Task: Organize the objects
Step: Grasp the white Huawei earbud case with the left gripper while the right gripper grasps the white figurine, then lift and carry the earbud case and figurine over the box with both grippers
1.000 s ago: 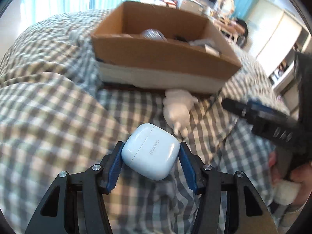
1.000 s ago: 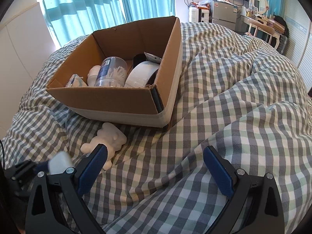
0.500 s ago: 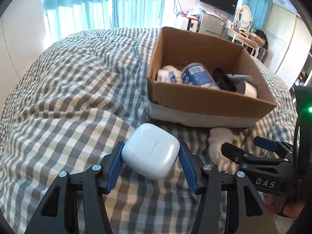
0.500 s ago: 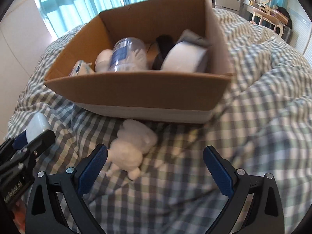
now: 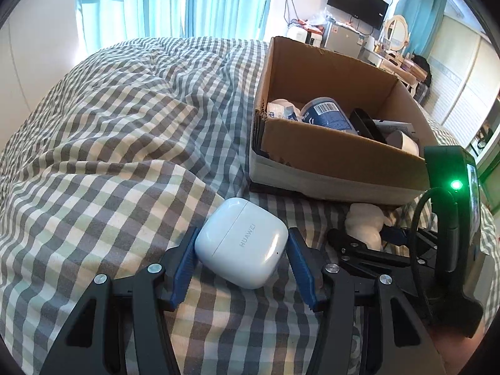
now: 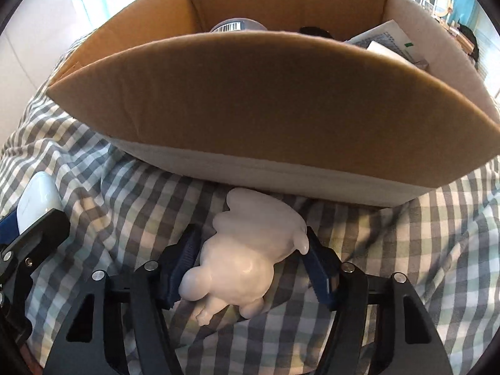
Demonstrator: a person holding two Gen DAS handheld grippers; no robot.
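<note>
My left gripper (image 5: 242,254) is shut on a white Huawei earbud case (image 5: 241,246), held just above the checked blanket. The case also shows at the left edge of the right wrist view (image 6: 36,201). My right gripper (image 6: 251,264) has closed around a white bear figurine (image 6: 250,257) lying on the blanket; both blue pads touch its sides. The figurine also shows in the left wrist view (image 5: 365,222). The cardboard box (image 6: 265,93) stands right behind the figurine and holds a blue-labelled jar (image 5: 326,115), a tape roll (image 5: 403,142) and papers.
A grey-and-white checked blanket (image 5: 125,156) covers the bed under everything. Blue curtains (image 5: 187,3) hang at the back. A TV (image 5: 357,1), fridge and dressing table stand at the far right. The right gripper's body with a green light (image 5: 454,184) is close beside my left gripper.
My right gripper moved forward to the figurine and closed from wide open onto it. My left gripper kept hold of the earbud case and swung further left of the box.
</note>
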